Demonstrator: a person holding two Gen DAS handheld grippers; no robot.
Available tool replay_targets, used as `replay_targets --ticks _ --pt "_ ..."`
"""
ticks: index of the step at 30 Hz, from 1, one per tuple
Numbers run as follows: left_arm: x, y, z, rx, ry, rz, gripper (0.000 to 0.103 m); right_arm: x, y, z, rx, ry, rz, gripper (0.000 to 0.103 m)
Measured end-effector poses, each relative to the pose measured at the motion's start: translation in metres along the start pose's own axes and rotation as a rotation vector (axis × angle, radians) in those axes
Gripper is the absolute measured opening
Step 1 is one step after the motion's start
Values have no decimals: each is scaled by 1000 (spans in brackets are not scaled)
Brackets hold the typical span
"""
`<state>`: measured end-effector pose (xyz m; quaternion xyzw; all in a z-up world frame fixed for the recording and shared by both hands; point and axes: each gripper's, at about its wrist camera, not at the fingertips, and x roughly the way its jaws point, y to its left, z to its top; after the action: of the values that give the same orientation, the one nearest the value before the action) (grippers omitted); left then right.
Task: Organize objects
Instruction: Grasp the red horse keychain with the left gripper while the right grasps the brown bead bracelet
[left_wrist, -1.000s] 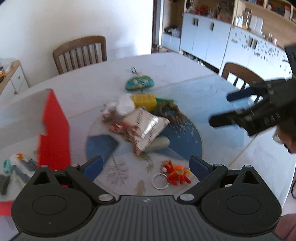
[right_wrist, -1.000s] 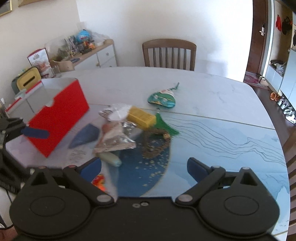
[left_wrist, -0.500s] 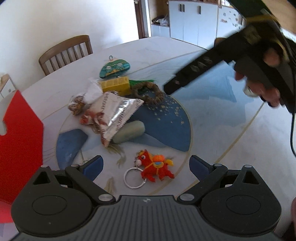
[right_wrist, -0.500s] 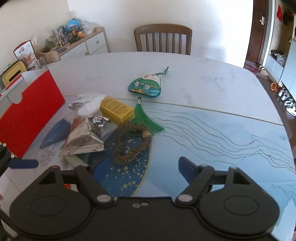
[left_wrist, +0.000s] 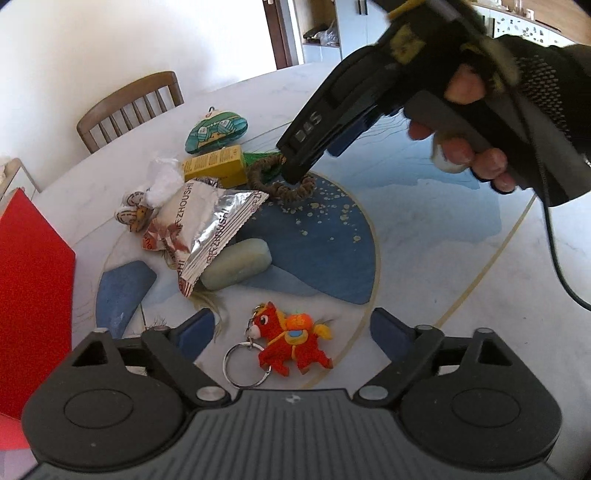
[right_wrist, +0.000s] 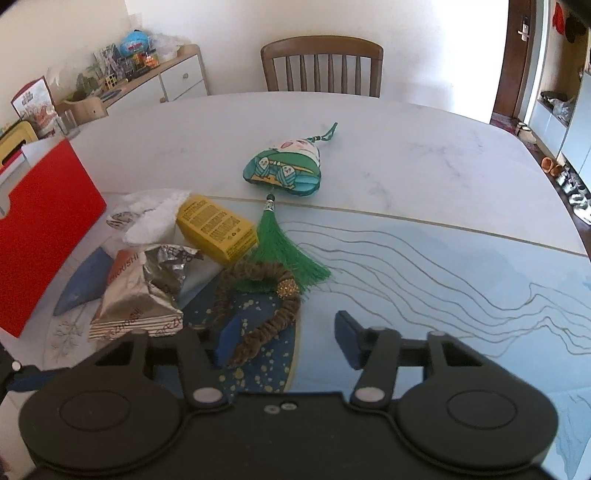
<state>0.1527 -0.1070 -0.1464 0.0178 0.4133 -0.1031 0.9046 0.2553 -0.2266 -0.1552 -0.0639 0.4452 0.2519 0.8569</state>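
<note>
On the worktop (left_wrist: 443, 258), from the left: a red box (left_wrist: 33, 295), a foil snack bag (left_wrist: 207, 225), a yellow carton (left_wrist: 216, 166) and a brown hair tie (right_wrist: 258, 314). The left gripper (left_wrist: 291, 332) has its fingers apart around a red horse keychain (left_wrist: 291, 343), closing, not touching. The right gripper (right_wrist: 284, 339) has fingers closing astride the hair tie, pads not yet pressing.

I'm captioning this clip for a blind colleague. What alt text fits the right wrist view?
The right gripper, its jaws just closing, straddles one end of a brown scrunchie on a white and blue table, not yet gripping it. Behind lie a green tassel charm, a yellow box, a foil snack bag and a red box.
</note>
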Motion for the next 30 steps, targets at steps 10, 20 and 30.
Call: replay_targets --ticks 10,20,30 --pt "-1 -1 2 -84 13 -16 60 6 13 -1 -65 4 7 33" --pt "-4 5 1 -156 9 41 40 6 22 -5 -94 -7 -18 11" --pt "-9 12 2 -221 -6 31 29 -26 18 -16 -64 -37 21 7"
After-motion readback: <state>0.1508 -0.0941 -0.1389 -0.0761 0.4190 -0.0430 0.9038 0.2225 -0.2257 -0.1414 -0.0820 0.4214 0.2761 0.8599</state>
